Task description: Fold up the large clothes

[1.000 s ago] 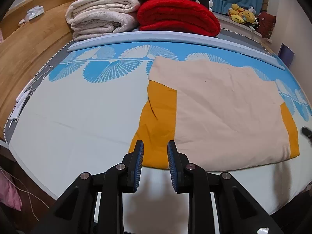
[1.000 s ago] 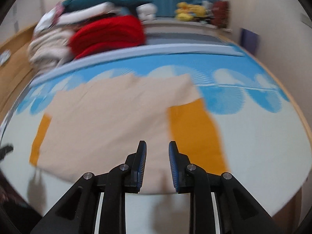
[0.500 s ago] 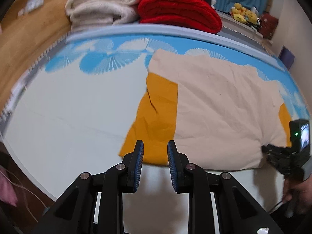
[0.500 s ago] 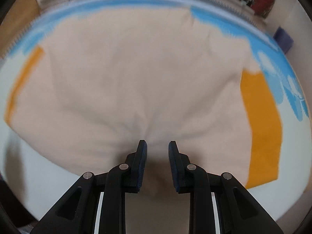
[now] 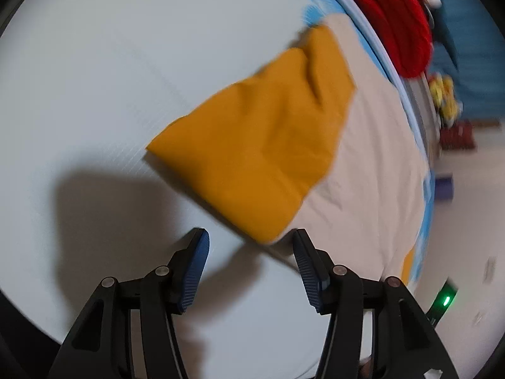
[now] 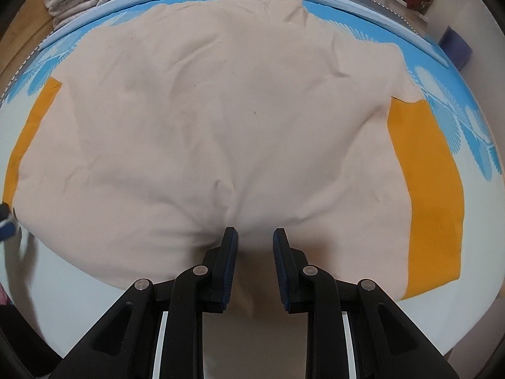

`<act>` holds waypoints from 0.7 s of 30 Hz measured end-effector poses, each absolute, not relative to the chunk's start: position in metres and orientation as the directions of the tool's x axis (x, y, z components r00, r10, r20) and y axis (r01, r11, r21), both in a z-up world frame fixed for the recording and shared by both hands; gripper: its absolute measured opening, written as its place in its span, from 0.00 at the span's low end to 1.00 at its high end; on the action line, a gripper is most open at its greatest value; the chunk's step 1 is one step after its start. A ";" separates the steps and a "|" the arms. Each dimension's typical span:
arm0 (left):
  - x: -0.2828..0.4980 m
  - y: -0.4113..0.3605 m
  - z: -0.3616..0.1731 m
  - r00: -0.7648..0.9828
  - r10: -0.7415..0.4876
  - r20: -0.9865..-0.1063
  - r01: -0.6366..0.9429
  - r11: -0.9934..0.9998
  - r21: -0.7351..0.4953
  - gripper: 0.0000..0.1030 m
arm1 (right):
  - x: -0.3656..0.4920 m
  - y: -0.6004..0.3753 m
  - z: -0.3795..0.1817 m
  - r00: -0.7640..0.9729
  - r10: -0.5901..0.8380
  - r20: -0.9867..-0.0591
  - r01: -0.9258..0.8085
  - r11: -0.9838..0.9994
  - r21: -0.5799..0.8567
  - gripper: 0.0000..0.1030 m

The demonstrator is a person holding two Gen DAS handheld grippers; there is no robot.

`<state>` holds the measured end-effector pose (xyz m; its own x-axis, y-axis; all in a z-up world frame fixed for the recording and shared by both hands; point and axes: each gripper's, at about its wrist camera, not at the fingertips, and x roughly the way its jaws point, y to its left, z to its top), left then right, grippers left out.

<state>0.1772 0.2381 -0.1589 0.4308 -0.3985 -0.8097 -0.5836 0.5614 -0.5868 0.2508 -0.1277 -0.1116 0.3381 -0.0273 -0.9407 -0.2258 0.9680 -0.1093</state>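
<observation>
Left wrist view: your left gripper [image 5: 251, 251] has just been opening, jaws apart and empty, just short of the orange sleeve [image 5: 265, 145] corner of the cream garment [image 5: 372, 170] spread on the bed sheet [image 5: 126, 63].

Right wrist view: your right gripper [image 6: 255, 244] hangs over the garment's near hem, jaws narrowly parted, gripping nothing.

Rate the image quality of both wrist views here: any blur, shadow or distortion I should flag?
Left wrist view: motion-blurred and tilted, the orange sleeve smeared, a heavy shadow on the bed sheet beside the left gripper. Right wrist view: sharp on the beige garment, blurred only at the left edge; fisheye bulge; slight shadow under the right gripper.
</observation>
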 end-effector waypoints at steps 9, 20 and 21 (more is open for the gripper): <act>0.181 0.248 -0.173 0.653 -0.363 -0.665 -0.556 0.367 -0.746 0.54 | 0.267 -0.141 -0.112 0.318 0.005 -0.948 -0.231 0.970 -0.073 0.24; 0.191 0.235 -0.132 0.682 -0.317 -0.659 -0.481 0.484 -0.731 0.10 | 0.262 -0.154 -0.086 0.455 0.051 -0.889 -0.128 0.992 -0.008 0.24; 0.189 0.233 -0.122 0.681 -0.311 -0.663 -0.468 0.511 -0.721 0.09 | 0.256 -0.151 -0.080 0.483 0.054 -0.874 -0.128 0.992 -0.009 0.24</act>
<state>0.1893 0.2334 -0.1216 0.6812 -0.3112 -0.6627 -0.4682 0.5107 -0.7211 0.2561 -0.1510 -0.0801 0.4828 0.0544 -0.8740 -0.1279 0.9917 -0.0089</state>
